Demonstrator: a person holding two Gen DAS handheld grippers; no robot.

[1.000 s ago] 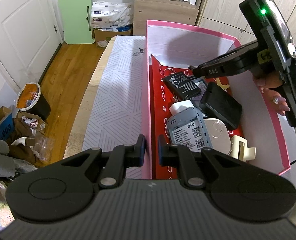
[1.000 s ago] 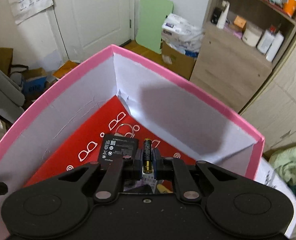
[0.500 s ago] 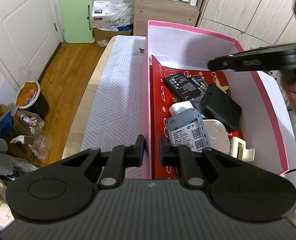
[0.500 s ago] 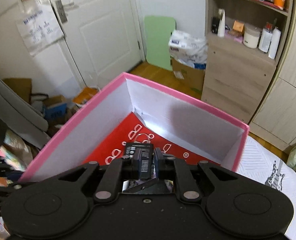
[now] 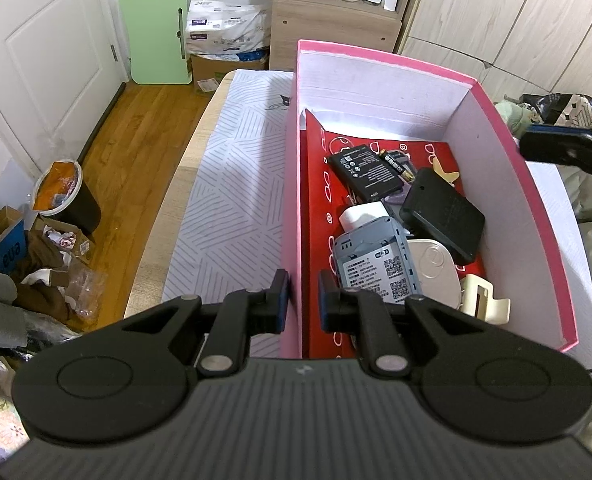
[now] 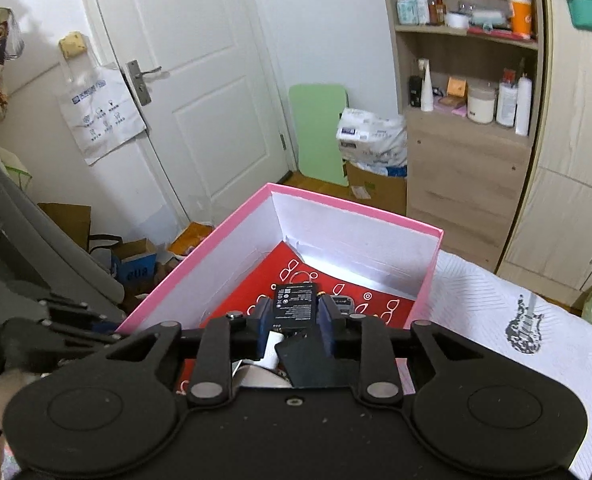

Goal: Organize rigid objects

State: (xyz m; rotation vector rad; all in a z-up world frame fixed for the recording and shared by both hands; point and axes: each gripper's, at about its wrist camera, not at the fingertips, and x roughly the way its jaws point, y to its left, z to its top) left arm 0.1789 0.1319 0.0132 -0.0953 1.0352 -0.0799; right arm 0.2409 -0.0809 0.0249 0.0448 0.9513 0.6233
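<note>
A pink box [image 5: 292, 184] with a red lining stands on the patterned cloth. My left gripper [image 5: 300, 300] is shut on the box's left wall near its front corner. Inside lie a flat black battery pack [image 5: 365, 170], an AA battery [image 5: 395, 164], a black case [image 5: 441, 214], a grey wifi device [image 5: 375, 264], a white round device [image 5: 435, 272], a white charger [image 5: 361, 216] and a cream clip [image 5: 483, 298]. My right gripper [image 6: 294, 316] hangs above the box [image 6: 355, 208], jaws opening, holding nothing. The battery pack [image 6: 296, 304] shows through its gap, lying far below.
The white patterned cloth [image 5: 236, 184] covers the table left of the box and also right of it [image 6: 495, 312]. A wooden shelf unit [image 6: 467, 152] and a door [image 6: 200, 80] stand behind. Floor clutter and a bin [image 5: 62, 192] lie left of the table.
The right gripper let go of the AA battery, which now lies in the box. It rose and pulled back out of the box, its jaws widening. The left gripper kept still.
</note>
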